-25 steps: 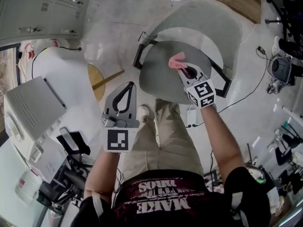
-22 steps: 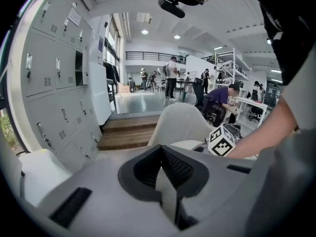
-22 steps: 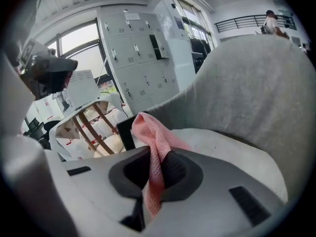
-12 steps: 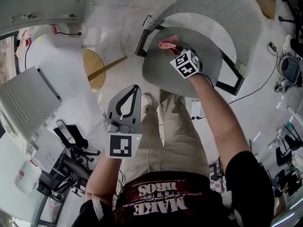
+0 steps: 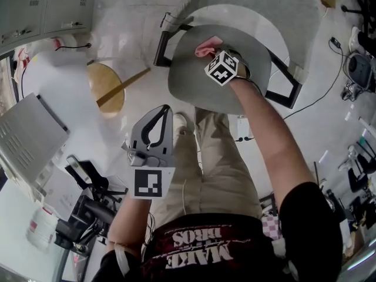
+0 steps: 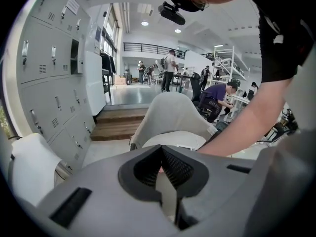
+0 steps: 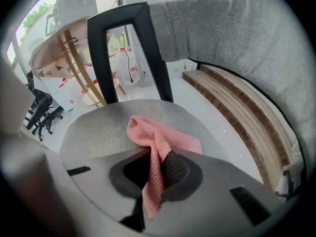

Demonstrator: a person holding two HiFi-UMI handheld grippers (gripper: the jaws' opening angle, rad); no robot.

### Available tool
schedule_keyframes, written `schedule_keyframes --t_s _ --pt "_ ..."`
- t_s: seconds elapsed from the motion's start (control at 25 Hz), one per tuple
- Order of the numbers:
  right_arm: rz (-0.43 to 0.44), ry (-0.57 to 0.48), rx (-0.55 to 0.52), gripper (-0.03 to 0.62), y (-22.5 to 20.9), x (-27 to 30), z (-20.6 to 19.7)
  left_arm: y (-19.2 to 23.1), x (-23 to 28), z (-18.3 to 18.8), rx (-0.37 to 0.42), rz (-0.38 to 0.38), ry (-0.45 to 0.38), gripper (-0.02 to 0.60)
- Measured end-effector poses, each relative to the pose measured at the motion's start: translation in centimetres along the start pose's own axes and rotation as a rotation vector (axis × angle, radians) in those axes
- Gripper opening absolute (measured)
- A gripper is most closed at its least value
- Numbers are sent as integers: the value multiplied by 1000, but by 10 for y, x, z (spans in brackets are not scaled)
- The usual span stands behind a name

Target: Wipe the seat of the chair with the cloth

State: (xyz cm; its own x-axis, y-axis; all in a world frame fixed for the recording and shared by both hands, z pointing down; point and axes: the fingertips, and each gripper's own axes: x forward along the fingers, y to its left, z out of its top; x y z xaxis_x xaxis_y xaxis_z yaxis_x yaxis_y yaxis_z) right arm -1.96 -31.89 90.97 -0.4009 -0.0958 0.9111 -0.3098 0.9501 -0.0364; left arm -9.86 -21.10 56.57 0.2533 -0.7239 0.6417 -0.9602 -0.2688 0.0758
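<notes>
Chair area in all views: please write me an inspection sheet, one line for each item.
Surface: grey seat, bare apart from the cloth.
Job's things: pink cloth bunched on the seat.
Clutter: nothing seen on the seat.
Grippers: right gripper shut on the cloth; left gripper shut, empty, away from the chair.
Cables: black cable on the floor near the lockers.
Surroundings: lockers; people in the background.
</notes>
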Motion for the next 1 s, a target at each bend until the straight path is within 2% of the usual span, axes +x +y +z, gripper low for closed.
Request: schedule_keyframes --t_s 0.16,0.28,0.68,0.8,0.92,1.0 --pt "-10 52 96 32 -15 -15 -36 -10 5 9 32 -40 -32 5" --pt "-34 108 129 32 -25 -28 -67 -18 2 22 34 -58 -71 6" --pt "-106 279 241 32 -54 -64 -152 -19 -15 19 82 -79 -52 5" --pt "-141 351 313 34 -61 -72 -173 -19 -18 19 104 -88 -46 5" --pt "-172 403 383 34 -67 -80 -187 -16 -24 20 71 -76 -60 5" --pt "-199 426 391 34 -66 -84 -191 -14 -31 17 61 -71 -61 5"
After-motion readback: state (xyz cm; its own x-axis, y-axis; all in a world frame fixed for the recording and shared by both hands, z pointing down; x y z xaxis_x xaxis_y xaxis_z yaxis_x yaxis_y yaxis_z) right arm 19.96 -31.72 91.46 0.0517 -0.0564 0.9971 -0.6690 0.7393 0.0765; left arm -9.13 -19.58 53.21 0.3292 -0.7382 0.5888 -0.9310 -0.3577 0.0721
